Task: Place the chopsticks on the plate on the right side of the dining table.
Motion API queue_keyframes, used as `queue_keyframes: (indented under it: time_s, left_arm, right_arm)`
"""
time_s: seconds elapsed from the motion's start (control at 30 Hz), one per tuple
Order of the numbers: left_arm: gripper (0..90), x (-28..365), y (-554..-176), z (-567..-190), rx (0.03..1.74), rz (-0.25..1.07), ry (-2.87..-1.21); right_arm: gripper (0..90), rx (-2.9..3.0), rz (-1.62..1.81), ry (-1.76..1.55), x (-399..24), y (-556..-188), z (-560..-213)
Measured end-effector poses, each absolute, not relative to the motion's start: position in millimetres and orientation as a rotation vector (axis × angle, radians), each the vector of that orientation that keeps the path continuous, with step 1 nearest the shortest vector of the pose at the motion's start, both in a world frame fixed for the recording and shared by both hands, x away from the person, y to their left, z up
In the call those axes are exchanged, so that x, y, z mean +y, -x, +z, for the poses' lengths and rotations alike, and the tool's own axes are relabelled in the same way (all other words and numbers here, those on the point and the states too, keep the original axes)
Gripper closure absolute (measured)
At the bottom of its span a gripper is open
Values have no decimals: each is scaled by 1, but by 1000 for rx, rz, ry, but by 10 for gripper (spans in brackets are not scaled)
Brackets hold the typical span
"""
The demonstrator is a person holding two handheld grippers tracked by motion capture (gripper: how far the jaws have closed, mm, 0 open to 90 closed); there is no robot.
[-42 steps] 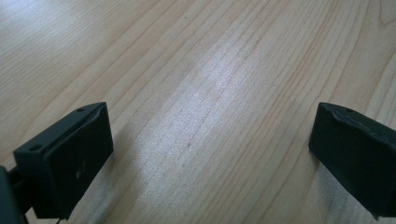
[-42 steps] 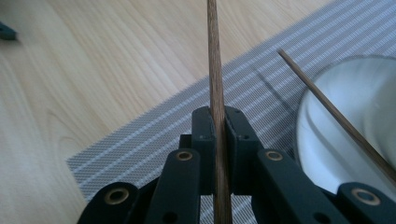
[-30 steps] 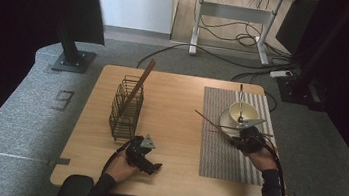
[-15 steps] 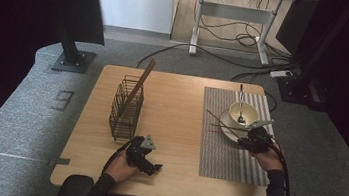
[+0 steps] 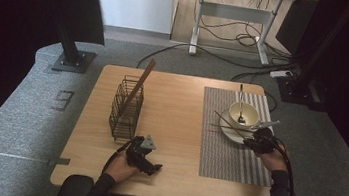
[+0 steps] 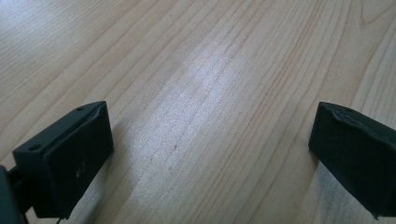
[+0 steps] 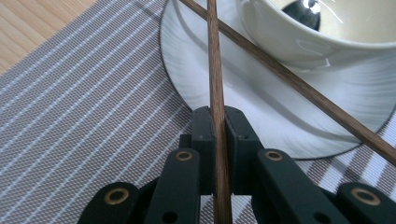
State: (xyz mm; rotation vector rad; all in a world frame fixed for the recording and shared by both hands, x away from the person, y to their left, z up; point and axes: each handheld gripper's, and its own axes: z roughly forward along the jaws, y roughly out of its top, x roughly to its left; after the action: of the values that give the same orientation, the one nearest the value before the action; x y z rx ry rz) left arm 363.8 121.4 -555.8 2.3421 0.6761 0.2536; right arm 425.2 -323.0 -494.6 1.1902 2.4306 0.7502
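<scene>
My right gripper [image 7: 218,119] is clenched on one chopstick [image 7: 215,70], pinched near its end so the rest reaches out over the saucer [image 7: 196,74] beside the bowl [image 7: 299,37], where the second chopstick [image 7: 299,86] lies slanted across the rim. To set mine down well I keep it level and lower it alongside its mate, letting go only once it rests. My left gripper [image 6: 210,154] sits released on the bare table [image 6: 196,70].
</scene>
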Motion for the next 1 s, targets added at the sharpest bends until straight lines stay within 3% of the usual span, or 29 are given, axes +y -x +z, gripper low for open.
queue_keyframes:
  time_s: [0.53, 0.7, 1.0]
  left_arm:
    - [0, 121, -364, -556, 671, 252, -2343]
    - [0, 121, -364, -556, 669, 251, -2343]
    - [0, 121, -364, -556, 667, 251, -2344]
  right_arm:
    - [806, 2388, 798, -1258, -340, -430, -506]
    - [749, 2369, 798, -1268, -341, -430, -505]
    - [798, 2358, 760, -1255, -338, -430, -505]
